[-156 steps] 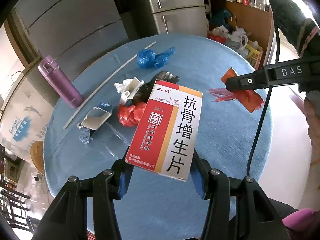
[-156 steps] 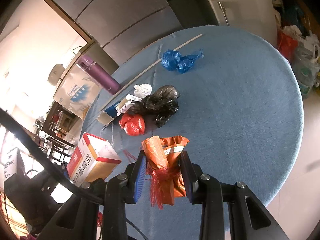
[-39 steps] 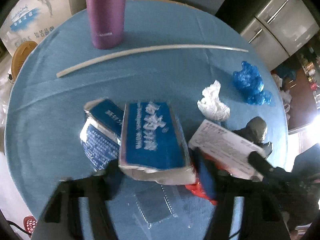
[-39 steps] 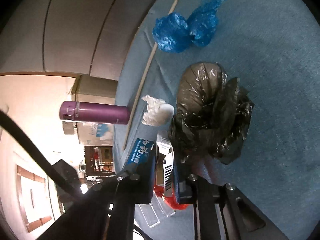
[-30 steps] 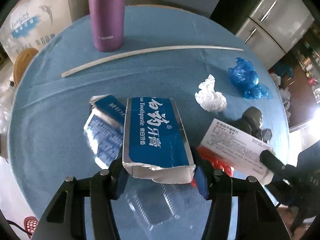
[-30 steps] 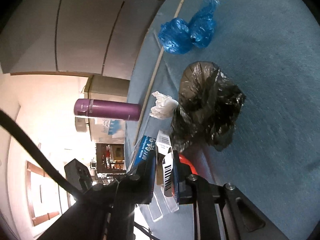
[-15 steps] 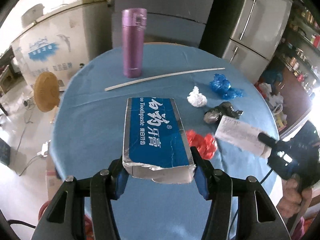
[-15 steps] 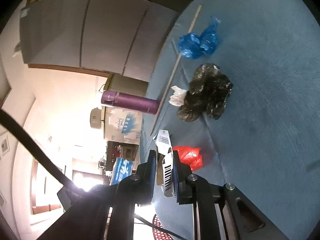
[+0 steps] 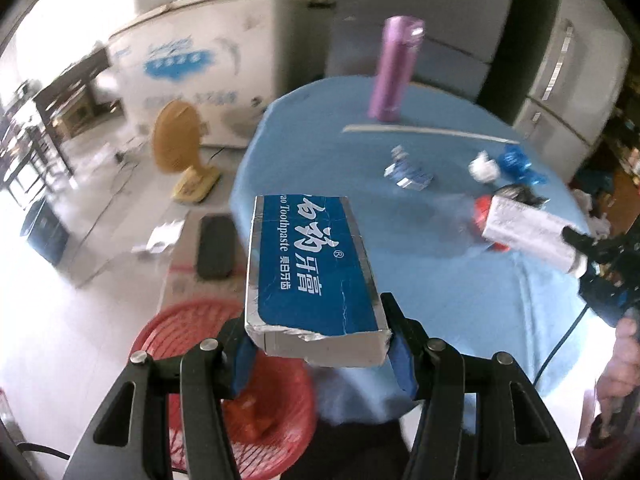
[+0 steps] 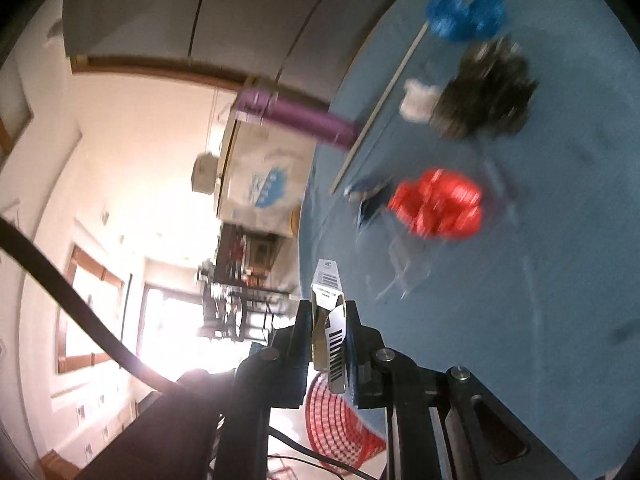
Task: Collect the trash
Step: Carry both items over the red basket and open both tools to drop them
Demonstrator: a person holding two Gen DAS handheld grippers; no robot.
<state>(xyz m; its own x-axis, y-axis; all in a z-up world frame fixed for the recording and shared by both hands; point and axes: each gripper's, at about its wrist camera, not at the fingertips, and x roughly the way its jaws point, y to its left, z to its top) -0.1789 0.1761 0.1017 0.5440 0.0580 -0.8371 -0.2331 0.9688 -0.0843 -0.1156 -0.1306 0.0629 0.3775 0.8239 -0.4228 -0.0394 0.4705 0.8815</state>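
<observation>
My left gripper (image 9: 320,344) is shut on a blue and silver toothpaste box (image 9: 308,276), held in the air over a red mesh basket (image 9: 208,392) on the floor beside the round blue table (image 9: 460,280). My right gripper (image 10: 329,332) is shut on a flattened white carton with barcodes (image 10: 330,320); in the left wrist view that white carton (image 9: 528,236) hangs above the table's right side. The red basket (image 10: 344,416) shows low in the right wrist view. A red bag (image 10: 438,204), a black bag (image 10: 484,92), a white wad (image 10: 418,102) and a blue bag (image 10: 464,10) lie on the table.
A purple bottle (image 9: 394,68) stands at the table's far edge beside a long white strip (image 9: 428,132). Blue foil scraps (image 9: 408,170) lie mid-table. On the floor are a yellow fan (image 9: 180,148), a black pad (image 9: 214,252) and a white chest freezer (image 9: 200,64).
Both grippers have pulled back from the table with their boxes. The left one swung left past the table edge, so the red basket now lies below the toothpaste box.
</observation>
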